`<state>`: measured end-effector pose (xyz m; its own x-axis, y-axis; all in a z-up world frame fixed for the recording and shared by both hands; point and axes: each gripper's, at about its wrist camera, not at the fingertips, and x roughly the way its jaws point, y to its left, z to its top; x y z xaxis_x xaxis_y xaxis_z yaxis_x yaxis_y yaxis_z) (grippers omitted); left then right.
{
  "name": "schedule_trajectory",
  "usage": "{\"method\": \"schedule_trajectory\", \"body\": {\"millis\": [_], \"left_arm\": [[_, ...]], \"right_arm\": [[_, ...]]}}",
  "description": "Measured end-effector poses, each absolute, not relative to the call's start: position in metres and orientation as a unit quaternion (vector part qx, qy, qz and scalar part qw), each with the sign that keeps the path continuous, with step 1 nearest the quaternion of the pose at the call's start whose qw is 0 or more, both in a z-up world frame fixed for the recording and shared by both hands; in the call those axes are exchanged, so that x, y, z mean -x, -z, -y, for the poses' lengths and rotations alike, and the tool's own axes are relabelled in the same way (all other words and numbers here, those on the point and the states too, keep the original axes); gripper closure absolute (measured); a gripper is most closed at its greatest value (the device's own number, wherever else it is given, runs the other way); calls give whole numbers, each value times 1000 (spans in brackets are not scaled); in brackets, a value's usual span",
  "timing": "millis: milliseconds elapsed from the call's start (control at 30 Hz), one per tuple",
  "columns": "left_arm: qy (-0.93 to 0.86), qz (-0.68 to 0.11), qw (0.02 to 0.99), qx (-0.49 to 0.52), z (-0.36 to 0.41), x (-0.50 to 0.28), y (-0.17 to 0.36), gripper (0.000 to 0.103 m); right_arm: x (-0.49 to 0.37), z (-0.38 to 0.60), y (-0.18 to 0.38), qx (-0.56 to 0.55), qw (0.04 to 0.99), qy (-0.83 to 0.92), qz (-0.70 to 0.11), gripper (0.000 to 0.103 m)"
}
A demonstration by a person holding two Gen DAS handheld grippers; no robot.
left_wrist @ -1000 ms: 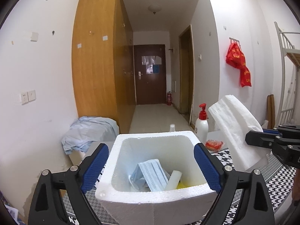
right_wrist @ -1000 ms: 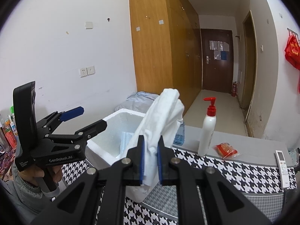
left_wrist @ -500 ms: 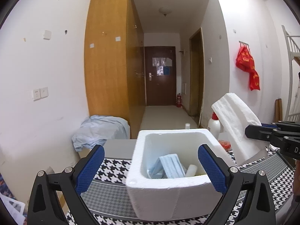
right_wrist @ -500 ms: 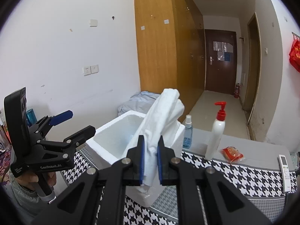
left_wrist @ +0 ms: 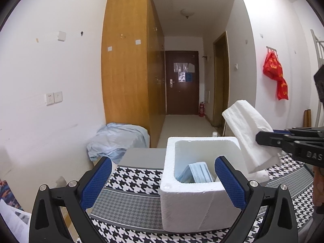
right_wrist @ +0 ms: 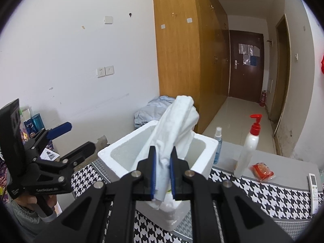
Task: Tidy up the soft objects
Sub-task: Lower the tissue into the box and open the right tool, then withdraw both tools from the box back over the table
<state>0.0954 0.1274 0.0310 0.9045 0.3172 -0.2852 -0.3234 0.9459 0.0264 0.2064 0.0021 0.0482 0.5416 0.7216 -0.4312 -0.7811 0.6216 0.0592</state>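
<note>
White towel [right_wrist: 174,141] clamped near its lower end between the pads of my right gripper [right_wrist: 163,179], jaws closed on it. Its long axis runs steeply up and away from me, tilted slightly right; the free upper end is bunched and points toward the ceiling, while a short tail hangs below the pads. From the left wrist view the towel [left_wrist: 248,135] leans up and to the left, held above the right rim of the foam box [left_wrist: 194,198]. The box stands open-topped on the houndstooth cloth [left_wrist: 133,177]; inside it I see a blue face mask [left_wrist: 197,172] leaning on the wall, the rest of the floor hidden. My left gripper [left_wrist: 162,182] has just been opening, now spread wide, nothing between the pads; the right pad overlaps the box's near right corner in view, contact cannot be told. Beyond the box: spray bottle [right_wrist: 218,143], pump bottle [right_wrist: 250,145], red packet [right_wrist: 262,171], remote [right_wrist: 313,190].
</note>
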Motion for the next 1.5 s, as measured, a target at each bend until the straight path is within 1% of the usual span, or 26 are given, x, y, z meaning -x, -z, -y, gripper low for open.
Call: {"method": "schedule_trajectory", "body": {"millis": [433, 500, 533, 567, 600, 633, 667, 700, 800, 867, 1133, 1500], "left_arm": [[-180, -140, 974, 15, -135, -85, -31, 1], [-182, -140, 973, 19, -138, -83, -30, 1], [-183, -139, 973, 21, -139, -82, -30, 1], [-183, -138, 973, 23, -140, -80, -30, 1], [-183, -137, 973, 23, -140, -80, -31, 1], [-183, -137, 973, 21, -140, -79, -31, 1], [-183, -137, 973, 20, -140, -79, -31, 1], [-183, -136, 974, 20, -139, -78, -31, 1], [-181, -137, 974, 20, -136, -79, -32, 1], [-180, -138, 974, 21, -135, -79, -31, 1], [-166, -132, 977, 18, -121, -69, -35, 1], [-153, -128, 980, 16, -92, -50, -36, 1]], "right_arm": [[-221, -21, -39, 74, 868, -431, -235, 88], [-222, -25, -37, 79, 869, -428, -236, 82], [-223, -26, -36, 80, 871, -424, -237, 75], [-224, -28, -34, 82, 871, -421, -240, 64], [-224, -29, -32, 82, 870, -421, -242, 56], [-224, -29, -31, 81, 869, -422, -245, 36], [-224, -29, -30, 77, 868, -425, -247, 23], [-223, -27, -30, 73, 868, -426, -245, 19], [-217, -23, -32, 74, 868, -428, -238, 15], [-214, -21, -33, 76, 871, -425, -235, 6], [-202, -1, -36, 72, 881, -407, -230, 1], [-166, 39, -37, 57, 891, -403, -201, 1]]}}
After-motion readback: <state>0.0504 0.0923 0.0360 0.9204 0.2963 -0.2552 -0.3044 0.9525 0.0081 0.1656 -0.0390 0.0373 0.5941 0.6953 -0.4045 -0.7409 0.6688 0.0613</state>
